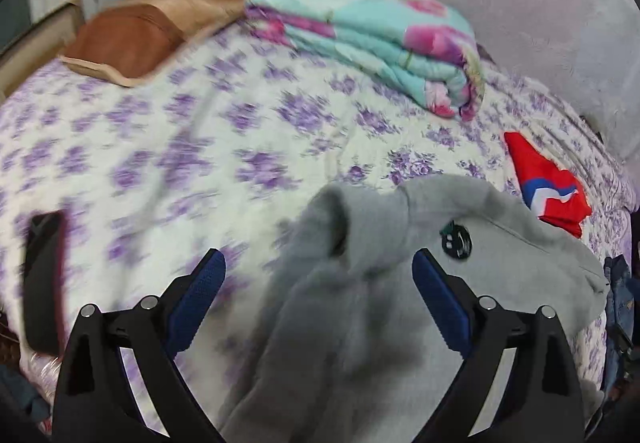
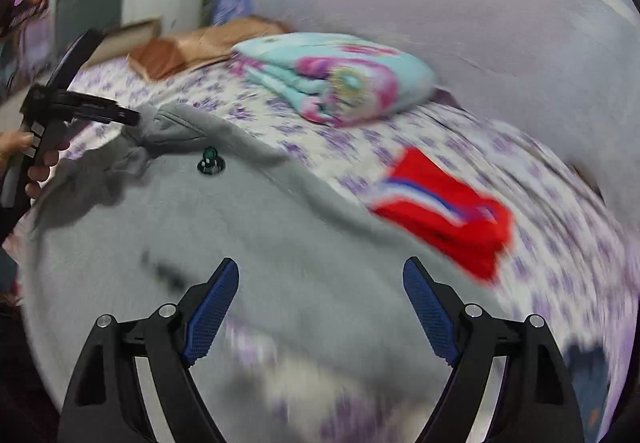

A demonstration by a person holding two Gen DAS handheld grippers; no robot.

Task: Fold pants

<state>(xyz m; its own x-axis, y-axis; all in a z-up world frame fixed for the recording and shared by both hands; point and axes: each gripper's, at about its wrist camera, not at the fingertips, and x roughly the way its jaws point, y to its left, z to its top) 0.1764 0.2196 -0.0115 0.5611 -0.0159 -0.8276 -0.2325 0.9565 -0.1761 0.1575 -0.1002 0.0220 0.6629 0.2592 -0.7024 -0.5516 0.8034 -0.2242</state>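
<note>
Lying on the bed [image 1: 168, 147], the gray pants [image 2: 224, 227] are spread over the purple flower sheet so they can be folded on a soft, flat place. One end is bunched up into a lump, and a small dark tag [image 1: 456, 241] sits on the cloth near it.

The left gripper [image 1: 320, 299] hangs over the bunched part with its jaws wide apart. Gray cloth shows between them, but the blue pads [image 1: 196, 307] do not press on it, so nothing is held.

The right gripper [image 2: 320, 311] is wide open too, above the flat gray part, and holds nothing. From its view, a hand [image 2: 40, 167] carries the left gripper at the far edge of the pants.

Both look let go, likely so the pants can settle. A red cloth [image 2: 444, 215] and a folded flower blanket [image 2: 340, 79] lie farther back, out of the way.
</note>
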